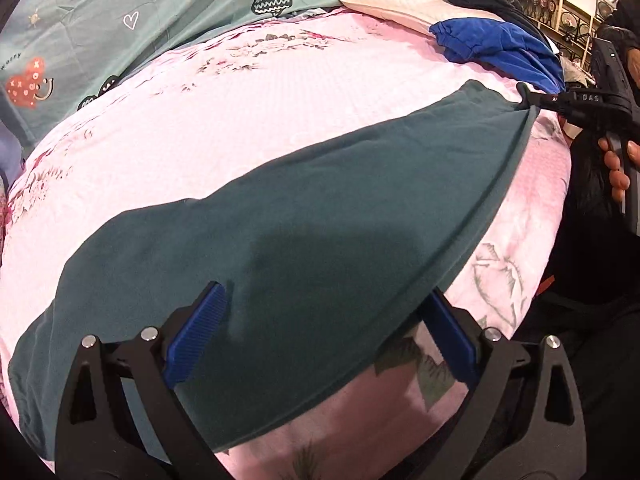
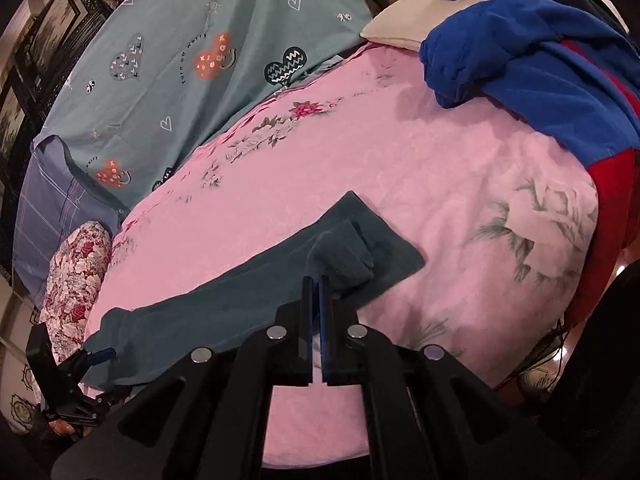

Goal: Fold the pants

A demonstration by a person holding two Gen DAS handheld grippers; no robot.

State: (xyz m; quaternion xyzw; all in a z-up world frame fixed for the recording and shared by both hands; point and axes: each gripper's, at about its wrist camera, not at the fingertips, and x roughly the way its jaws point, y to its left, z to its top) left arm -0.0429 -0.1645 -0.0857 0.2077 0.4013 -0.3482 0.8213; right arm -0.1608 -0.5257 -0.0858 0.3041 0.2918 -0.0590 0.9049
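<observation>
Pants [image 1: 304, 216] lie flat along the near edge of the bed [image 1: 280, 92], running its length. Left gripper [image 1: 324, 340] straddles one end, right gripper [image 2: 316, 284] sits at the other end, on the cuff. Clothes pile [image 2: 540, 68] at the far right corner, partly on a pillow [image 1: 396, 2]. Quilt [image 2: 208, 40] bunched along the far edge; bolster [image 2: 76, 272] at the left edge.

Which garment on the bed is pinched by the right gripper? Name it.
The dark green pants, laid flat on the pink bedspread; the right gripper pinches them. The blue garment lies untouched farther back.
</observation>
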